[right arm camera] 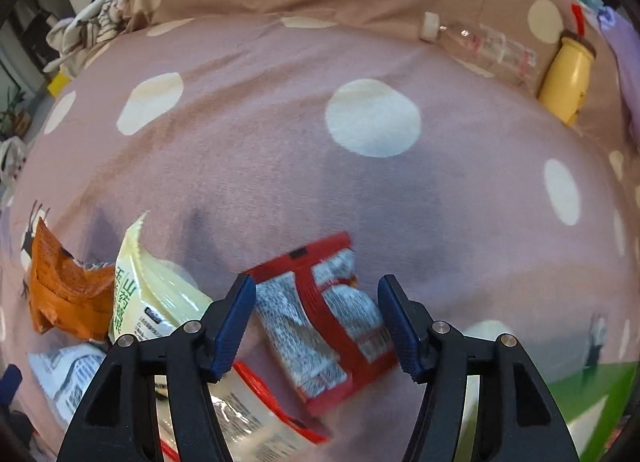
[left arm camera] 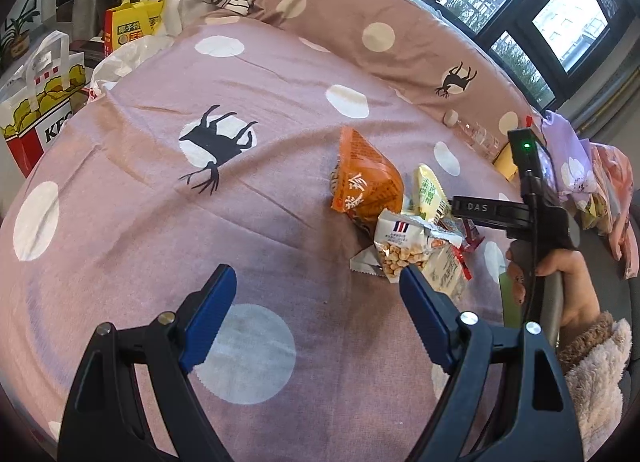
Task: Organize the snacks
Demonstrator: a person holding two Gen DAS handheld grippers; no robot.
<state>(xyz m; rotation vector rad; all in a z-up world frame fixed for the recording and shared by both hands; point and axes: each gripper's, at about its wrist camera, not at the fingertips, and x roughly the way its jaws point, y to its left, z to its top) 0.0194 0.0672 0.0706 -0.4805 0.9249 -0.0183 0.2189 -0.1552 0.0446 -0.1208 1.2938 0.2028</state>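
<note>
The bed (right arm camera: 280,149) carries a loose pile of light, crinkly, slippery snacks. The red packet (right arm camera: 320,326) lies flat between the right gripper (right arm camera: 318,320)'s released fingers; its sealed edge offers the surest hold. The overlapping yellow packet (right arm camera: 160,294) crowds it. The left gripper (left arm camera: 318,302) hangs spread, empty.

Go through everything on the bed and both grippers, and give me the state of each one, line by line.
Left gripper: open, empty.
Right gripper: open above the red packet, pads clear of it.
Red packet: lying flat, blurred.
Orange bag: lying puffed up.
Peanut packet: sealed, on the pile.
Clear bottle: capped, on its side.
Yellow bottle: lying down.
</note>
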